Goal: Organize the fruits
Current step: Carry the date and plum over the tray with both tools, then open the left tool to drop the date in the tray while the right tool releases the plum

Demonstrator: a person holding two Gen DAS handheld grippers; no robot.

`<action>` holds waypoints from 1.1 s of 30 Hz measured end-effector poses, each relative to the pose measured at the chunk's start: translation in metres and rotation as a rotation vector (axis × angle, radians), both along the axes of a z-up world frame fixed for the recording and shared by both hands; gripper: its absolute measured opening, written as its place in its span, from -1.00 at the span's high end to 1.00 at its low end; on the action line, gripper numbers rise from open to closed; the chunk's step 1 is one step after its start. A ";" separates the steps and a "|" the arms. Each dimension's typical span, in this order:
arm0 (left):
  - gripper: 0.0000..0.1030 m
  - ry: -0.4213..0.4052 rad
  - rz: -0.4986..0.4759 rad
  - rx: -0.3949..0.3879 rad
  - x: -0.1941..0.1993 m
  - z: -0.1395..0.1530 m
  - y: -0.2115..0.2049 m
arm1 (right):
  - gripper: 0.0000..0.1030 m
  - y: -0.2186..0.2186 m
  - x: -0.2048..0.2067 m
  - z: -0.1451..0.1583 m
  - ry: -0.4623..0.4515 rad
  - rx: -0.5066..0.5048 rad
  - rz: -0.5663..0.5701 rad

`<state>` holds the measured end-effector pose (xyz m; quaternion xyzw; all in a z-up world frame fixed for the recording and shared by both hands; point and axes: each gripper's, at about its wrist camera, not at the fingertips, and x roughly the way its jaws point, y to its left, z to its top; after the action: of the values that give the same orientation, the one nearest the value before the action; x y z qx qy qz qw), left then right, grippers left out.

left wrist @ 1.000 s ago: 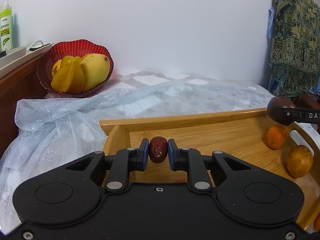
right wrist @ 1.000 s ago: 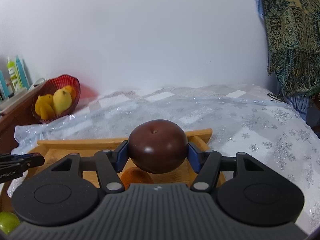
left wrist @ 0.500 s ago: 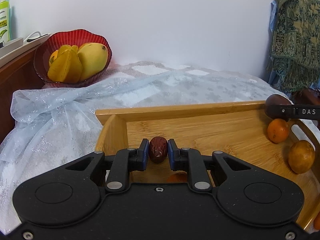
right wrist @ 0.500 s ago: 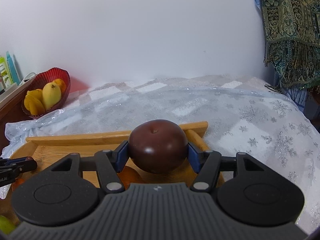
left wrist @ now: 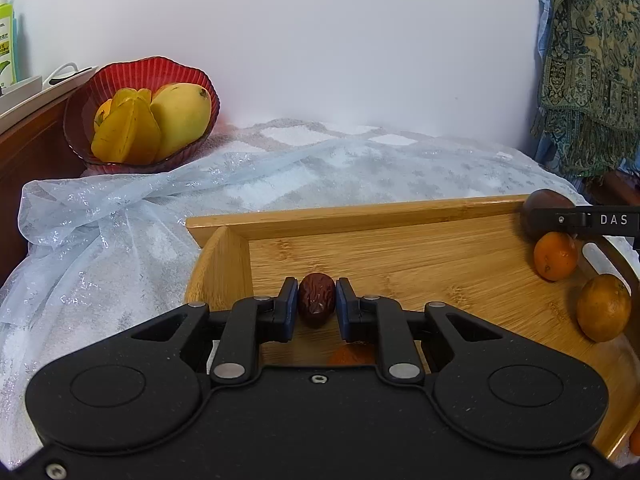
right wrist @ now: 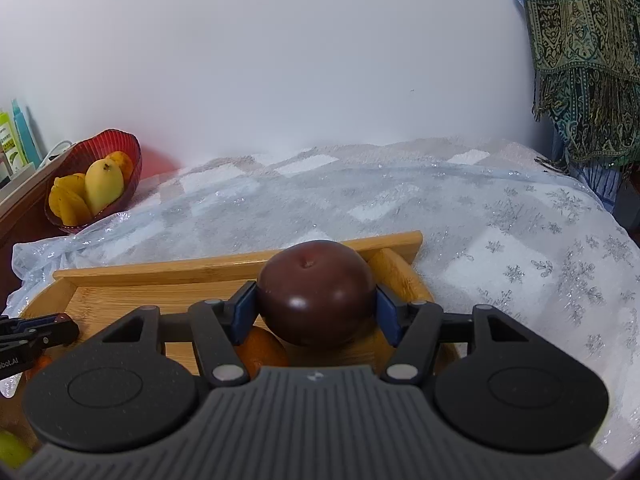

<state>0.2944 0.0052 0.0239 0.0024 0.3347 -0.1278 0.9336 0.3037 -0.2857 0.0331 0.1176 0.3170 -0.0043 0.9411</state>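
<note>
My left gripper (left wrist: 317,285) is shut on a wrinkled dark red date (left wrist: 317,306), held just above the near left part of the bamboo tray (left wrist: 360,216). My right gripper (right wrist: 315,293) is shut on a round, glossy dark purple fruit (right wrist: 316,276) over the tray's (right wrist: 160,270) far right corner. That fruit also shows at the right edge of the left wrist view, above two oranges (left wrist: 555,255) (left wrist: 604,306). Another orange (right wrist: 260,350) lies under the right gripper. At the back left, the red bowl (left wrist: 140,74) holds a mango (left wrist: 182,114) and a starfruit (left wrist: 128,132).
A sheer white snowflake cloth (right wrist: 520,240) covers the surface around the tray. Bottles (left wrist: 6,44) stand on a wooden ledge at the far left. A patterned scarf (left wrist: 592,60) hangs at the right. A green fruit (right wrist: 10,448) lies at the tray's near left.
Both grippers keep the same hold on their fruits. The two views have only drifted slightly; nothing on the tray has moved.
</note>
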 end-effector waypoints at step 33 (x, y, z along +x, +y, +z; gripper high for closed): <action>0.06 0.001 0.005 -0.036 -0.003 0.003 0.005 | -0.51 0.000 -0.006 0.005 -0.018 0.009 0.011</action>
<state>0.2918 0.0105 0.0266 -0.0152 0.3330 -0.1313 0.9336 0.2978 -0.2856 0.0378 0.1203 0.3090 0.0035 0.9434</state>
